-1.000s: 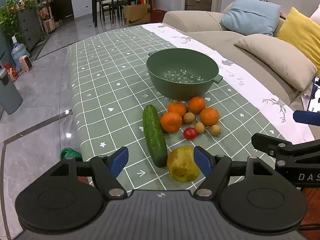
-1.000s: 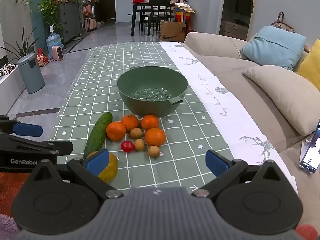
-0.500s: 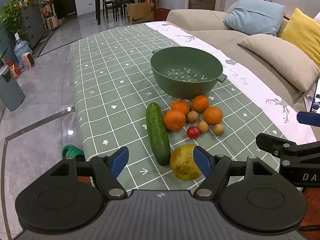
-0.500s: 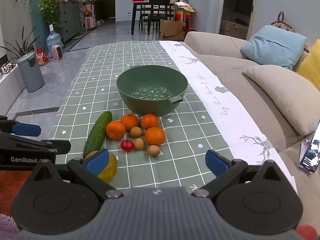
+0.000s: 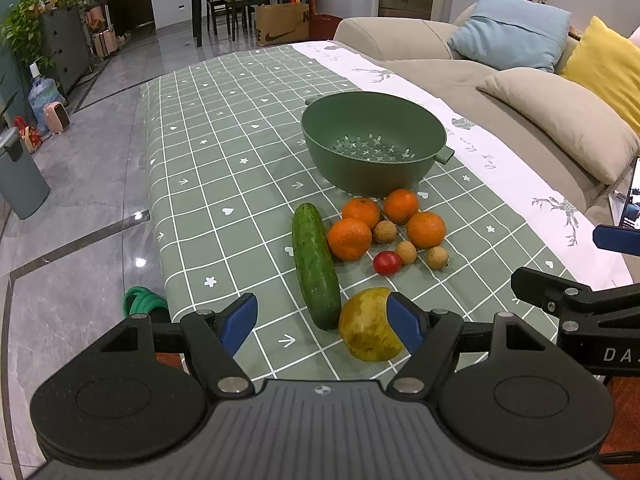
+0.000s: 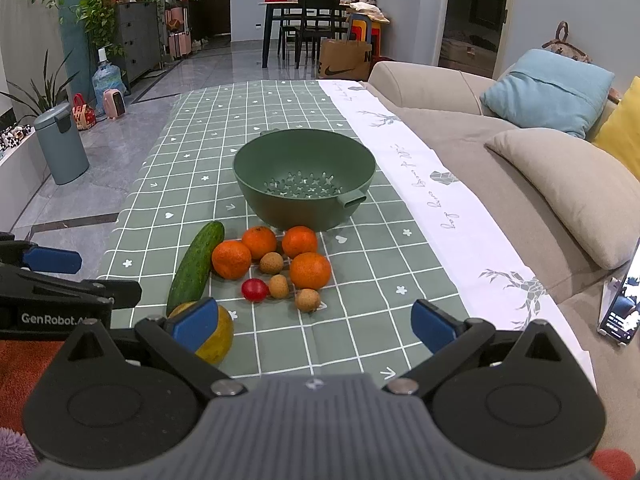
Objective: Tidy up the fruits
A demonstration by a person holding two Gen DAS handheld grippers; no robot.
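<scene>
I see the counter spread with a green checked cloth, a white printed strip running along its sofa side. Toward the middle stands the round dark green plastic colander, empty, upright, its small spout-like handle turned to the sofa. Just in front of it lies the fruit: a long green cucumber lengthwise on the outer side, its near end just beside a large yellow-green round fruit at the counter's near edge. Four orange mandarins cluster between cucumber and colander, the two rear ones right up against the bowl's base. Among them sit three small brown longans and one small red cherry tomato, which lies just beside the foremost mandarin. My left tongs are released, blue pads spread wide, low over the near edge with the yellow-green fruit beside the right pad. My right tongs are likewise released and empty, hovering over bare cloth in front of the pile; nothing is held on either side.
</scene>
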